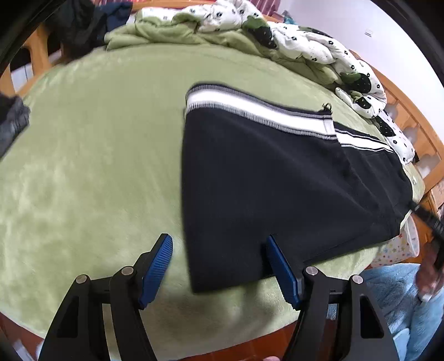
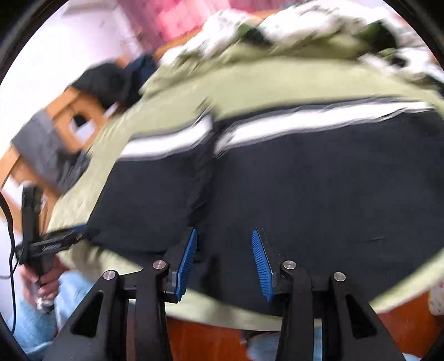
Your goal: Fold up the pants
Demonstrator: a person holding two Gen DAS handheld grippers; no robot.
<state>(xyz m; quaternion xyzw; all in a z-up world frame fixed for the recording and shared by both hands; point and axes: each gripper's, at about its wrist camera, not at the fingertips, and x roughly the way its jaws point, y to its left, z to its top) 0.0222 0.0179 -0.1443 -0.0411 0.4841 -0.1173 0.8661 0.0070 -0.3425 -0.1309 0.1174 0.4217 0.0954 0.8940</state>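
Black pants (image 1: 263, 180) with a white-striped waistband lie folded on the green blanket (image 1: 97, 166). My left gripper (image 1: 219, 244) is open just above the near left corner of the pants, with the cloth's edge between its blue pads (image 1: 156, 266). In the blurred right wrist view, my right gripper (image 2: 224, 241) is open over the near edge of the pants (image 2: 305, 194), holding nothing. The left gripper (image 2: 55, 244) also shows at the left of that view in the person's hand.
A rumpled green and white patterned quilt (image 1: 305, 44) lies along the far side of the bed. Dark clothes (image 1: 80, 25) hang on the wooden bed frame (image 1: 38, 50) at far left. A grey garment (image 1: 11, 122) lies at the left edge.
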